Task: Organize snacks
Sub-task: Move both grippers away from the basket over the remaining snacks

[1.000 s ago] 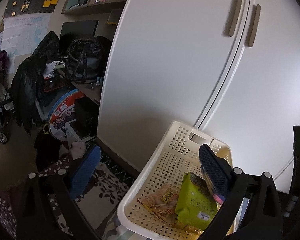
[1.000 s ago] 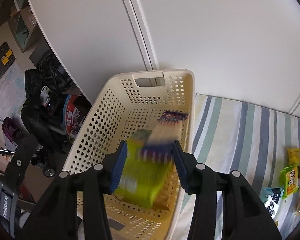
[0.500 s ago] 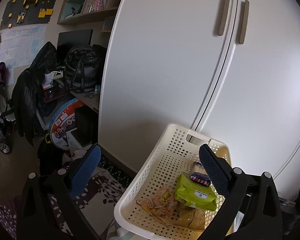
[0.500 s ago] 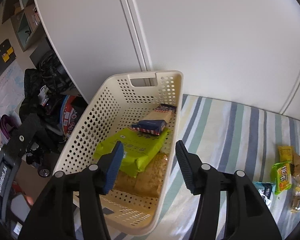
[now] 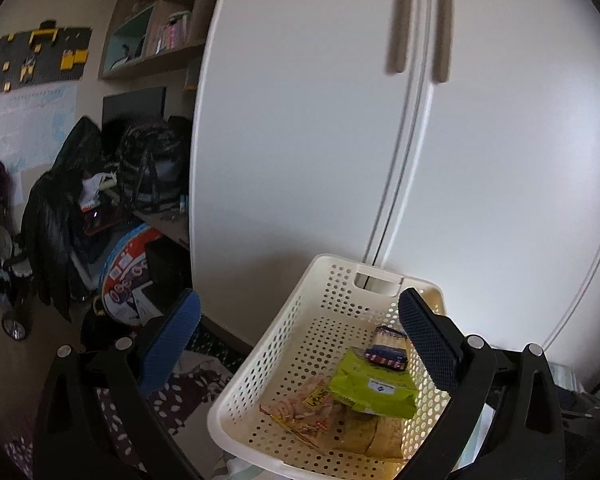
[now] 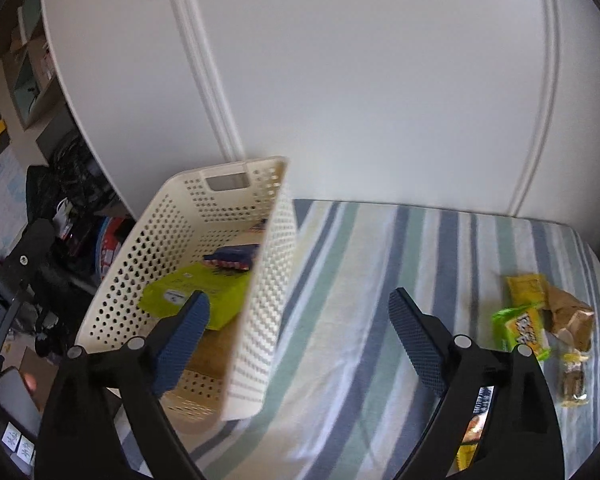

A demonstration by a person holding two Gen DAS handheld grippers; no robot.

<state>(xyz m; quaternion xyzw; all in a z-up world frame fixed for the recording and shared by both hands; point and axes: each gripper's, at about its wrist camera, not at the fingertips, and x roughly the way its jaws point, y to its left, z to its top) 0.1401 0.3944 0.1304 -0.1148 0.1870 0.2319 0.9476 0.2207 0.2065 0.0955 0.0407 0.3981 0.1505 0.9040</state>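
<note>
Right tool (image 6: 296, 340) is spread wide and empty, and what my next reach turns on is that the loose snacks (image 6: 540, 320) lie off to its right on the striped bed (image 6: 360, 280), well apart from it, with the green packet (image 6: 524, 332) standing roughly lengthwise away from me; I judge my right hand the nearer one. Beside that tool on the left, the cream basket (image 6: 260, 300) at the bed's edge already holds a green pack (image 6: 196, 292) and a dark blue bar (image 6: 232, 258). My left tool (image 5: 300, 340) is also released, hovering by the basket's far side. White wardrobe doors (image 6: 340, 80) rise behind
</note>
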